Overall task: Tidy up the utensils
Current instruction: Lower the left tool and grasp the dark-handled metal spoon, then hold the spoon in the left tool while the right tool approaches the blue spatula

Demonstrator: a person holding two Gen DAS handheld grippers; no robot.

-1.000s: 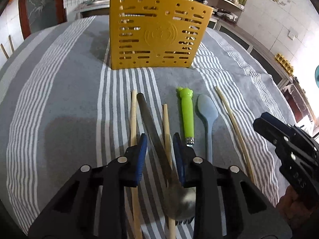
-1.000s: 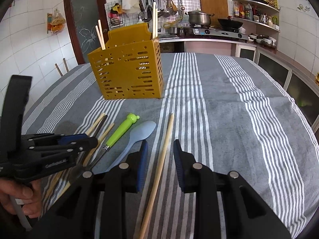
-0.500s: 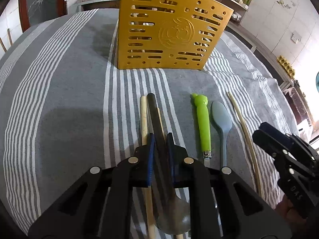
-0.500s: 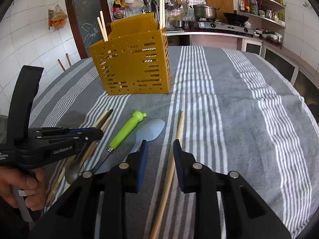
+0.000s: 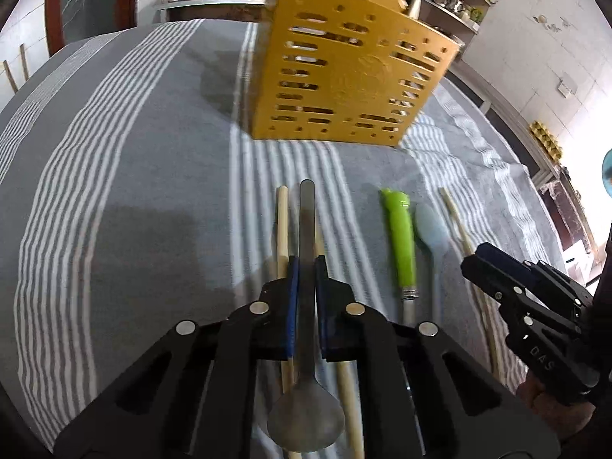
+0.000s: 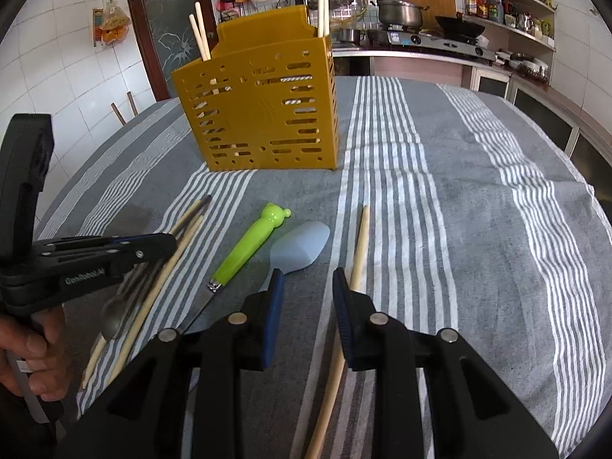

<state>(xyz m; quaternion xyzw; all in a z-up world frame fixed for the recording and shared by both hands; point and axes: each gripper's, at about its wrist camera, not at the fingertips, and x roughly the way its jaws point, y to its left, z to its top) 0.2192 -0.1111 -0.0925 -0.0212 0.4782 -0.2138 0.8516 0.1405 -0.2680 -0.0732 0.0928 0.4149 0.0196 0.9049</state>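
My left gripper (image 5: 305, 267) is shut on the handle of a metal spoon (image 5: 306, 394), its bowl toward the camera, held just above the striped cloth. Two wooden chopsticks (image 5: 282, 225) lie under it. A green-handled knife (image 5: 399, 237), a pale blue spoon (image 5: 432, 229) and another chopstick (image 5: 457, 222) lie to the right. The yellow slotted utensil holder (image 5: 352, 65) stands beyond them, with chopsticks (image 6: 201, 34) in it. My right gripper (image 6: 306, 287) is open and empty, low over the cloth beside a chopstick (image 6: 357, 252) and the blue spoon (image 6: 302, 244).
The table wears a grey cloth with white stripes (image 6: 478, 210). A kitchen counter with a stove and pots (image 6: 401, 15) runs behind the table. The left gripper's body (image 6: 88, 264) shows at the left of the right wrist view.
My left gripper has closed on the metal spoon's handle and lifted it slightly, moving toward the yellow holder. My right gripper has stayed open over the chopstick and edged forward.
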